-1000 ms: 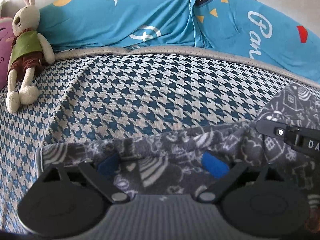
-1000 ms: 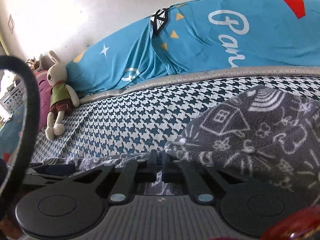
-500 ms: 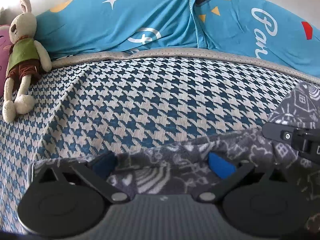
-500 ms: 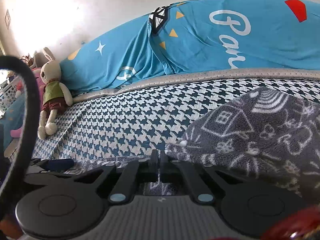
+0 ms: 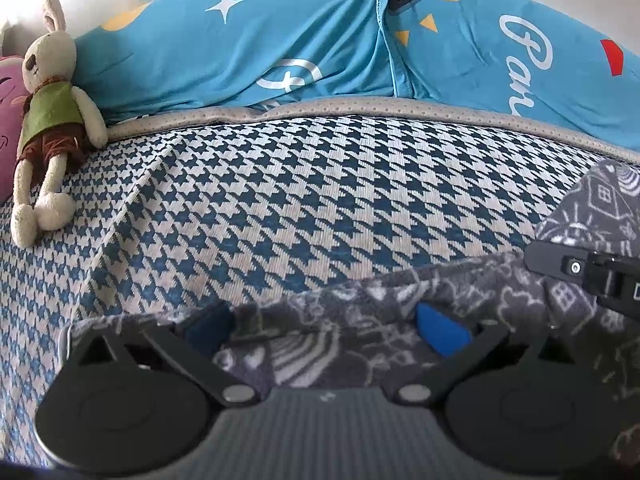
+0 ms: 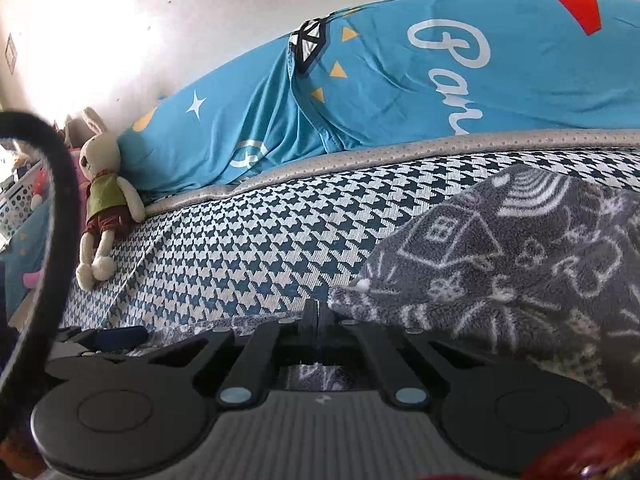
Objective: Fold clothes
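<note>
Both grippers lower toward the bed, left gripper fingers apart, right gripper fingers clamped on fleece garment.

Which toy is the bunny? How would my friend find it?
Start at the big blue quilt heaped along the back of the houndstooth bed, then follow it to its left end. The bunny lies there: cream, long ears, green vest, brown shorts. The pink plush beside it has no such clothes.

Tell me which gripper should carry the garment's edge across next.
Right. The right gripper is shut on the garment edge; the left gripper sits open, with cloth only lying between its fingers.
</note>
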Demonstrator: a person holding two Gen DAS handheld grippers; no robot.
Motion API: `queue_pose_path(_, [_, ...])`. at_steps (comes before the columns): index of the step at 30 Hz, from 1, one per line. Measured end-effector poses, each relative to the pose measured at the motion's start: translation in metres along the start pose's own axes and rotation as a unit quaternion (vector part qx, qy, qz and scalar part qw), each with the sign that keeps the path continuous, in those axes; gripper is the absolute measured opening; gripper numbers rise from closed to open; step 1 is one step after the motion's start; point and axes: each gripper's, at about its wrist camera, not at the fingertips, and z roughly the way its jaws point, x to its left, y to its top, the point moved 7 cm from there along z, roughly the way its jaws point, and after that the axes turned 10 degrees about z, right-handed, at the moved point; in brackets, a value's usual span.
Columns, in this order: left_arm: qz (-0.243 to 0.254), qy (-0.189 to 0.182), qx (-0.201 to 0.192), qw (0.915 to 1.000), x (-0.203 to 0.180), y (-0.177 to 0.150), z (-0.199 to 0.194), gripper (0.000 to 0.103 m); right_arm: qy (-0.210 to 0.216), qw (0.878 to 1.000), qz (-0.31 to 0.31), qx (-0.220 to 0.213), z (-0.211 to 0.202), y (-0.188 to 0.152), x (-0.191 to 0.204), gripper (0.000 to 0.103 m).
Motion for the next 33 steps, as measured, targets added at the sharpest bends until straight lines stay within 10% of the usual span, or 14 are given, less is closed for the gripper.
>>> queue_pose_path(27, [0.019,-0.056,-0.03,0.9978,-0.02,0.006,-0.049,0.103,0.018,0.998,0.06,0.009,-0.004,0.001,-0.001,0.001])
queue_pose_path(33, [0.028,-0.05,0.016,0.9982,-0.018,-0.009,-0.027,0.103,0.027,0.998,0.057,0.017,-0.012,0.001,0.003,0.003])
